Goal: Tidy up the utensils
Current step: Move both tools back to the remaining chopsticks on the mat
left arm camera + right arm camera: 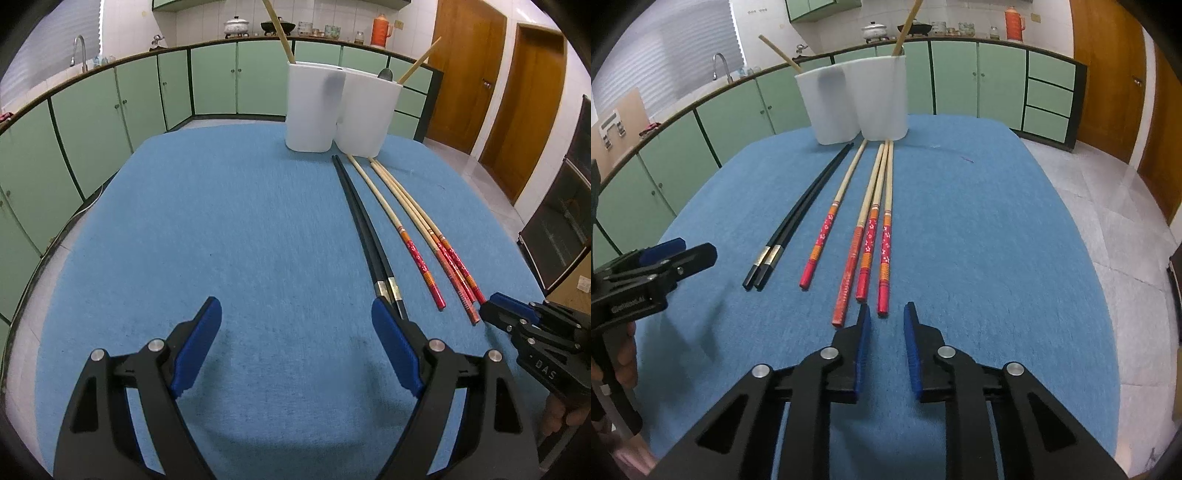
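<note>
On blue mat (221,221): left gripper (295,347) released; right gripper (886,325) narrowed, ungrasping, behind chopsticks (884,258).

Black chopsticks (798,218), red floral-patterned chopsticks (884,258), blue cloth (979,240).

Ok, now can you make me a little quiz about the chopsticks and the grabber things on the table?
1. True or false: the two black chopsticks lie flat on the blue cloth.
2. How many red-ended chopsticks lie on the cloth? A: two. B: four. C: six.
3. Which has its jaws wider apart, the left gripper or the right gripper?

Key: 1 true; 2 B; 3 the left.
</note>
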The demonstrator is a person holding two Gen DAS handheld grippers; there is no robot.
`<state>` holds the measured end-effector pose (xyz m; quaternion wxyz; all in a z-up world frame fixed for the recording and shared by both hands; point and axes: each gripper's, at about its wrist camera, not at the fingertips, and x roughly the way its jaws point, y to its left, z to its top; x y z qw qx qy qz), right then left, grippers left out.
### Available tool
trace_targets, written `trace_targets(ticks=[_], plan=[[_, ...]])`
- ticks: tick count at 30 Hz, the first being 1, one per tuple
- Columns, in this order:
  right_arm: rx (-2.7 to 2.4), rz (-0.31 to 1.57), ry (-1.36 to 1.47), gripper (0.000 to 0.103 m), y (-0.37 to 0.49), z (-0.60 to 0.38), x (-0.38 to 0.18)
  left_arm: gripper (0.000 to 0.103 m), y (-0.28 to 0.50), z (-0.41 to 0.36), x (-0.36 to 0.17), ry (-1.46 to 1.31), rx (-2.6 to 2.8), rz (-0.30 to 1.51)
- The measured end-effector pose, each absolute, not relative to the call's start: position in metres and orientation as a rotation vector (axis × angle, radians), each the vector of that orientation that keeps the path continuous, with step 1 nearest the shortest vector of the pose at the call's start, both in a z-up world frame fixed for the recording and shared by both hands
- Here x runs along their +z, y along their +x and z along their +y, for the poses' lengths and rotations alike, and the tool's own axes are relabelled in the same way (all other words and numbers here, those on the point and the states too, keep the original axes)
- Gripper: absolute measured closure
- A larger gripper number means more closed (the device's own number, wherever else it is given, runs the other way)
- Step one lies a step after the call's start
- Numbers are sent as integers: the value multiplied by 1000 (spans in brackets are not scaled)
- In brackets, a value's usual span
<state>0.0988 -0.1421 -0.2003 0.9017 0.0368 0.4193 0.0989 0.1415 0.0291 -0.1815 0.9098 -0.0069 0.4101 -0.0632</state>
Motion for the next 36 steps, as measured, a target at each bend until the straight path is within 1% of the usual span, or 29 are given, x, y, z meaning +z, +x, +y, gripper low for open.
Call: trace_targets(ticks=[4,8,15,19,25,31,35,36], plan=[[200,864,57,86,102,-138,-201,22,143,27,-181,-23,-138,850],[184,866,41,97,107,-135,-201,22,142,22,-182,-32,-166,859],[168,869,41,97,106,-137,-200,22,136,3,-186,-6,-219,886],[172,869,58,97,107,-141,-201,28,138,-5,-192,12,-218,910],[177,867,69,97,107,-143,-201,28,144,-12,-196,33,-198,923],[188,866,93,97,107,-146,-203,36,147,-17,-197,52,-178,909],[193,866,102,97,108,-147,-204,39,150,-17,-198,53,-171,905],[193,865,104,97,108,-147,-204,44,150,-18,-198,52,-169,902]])
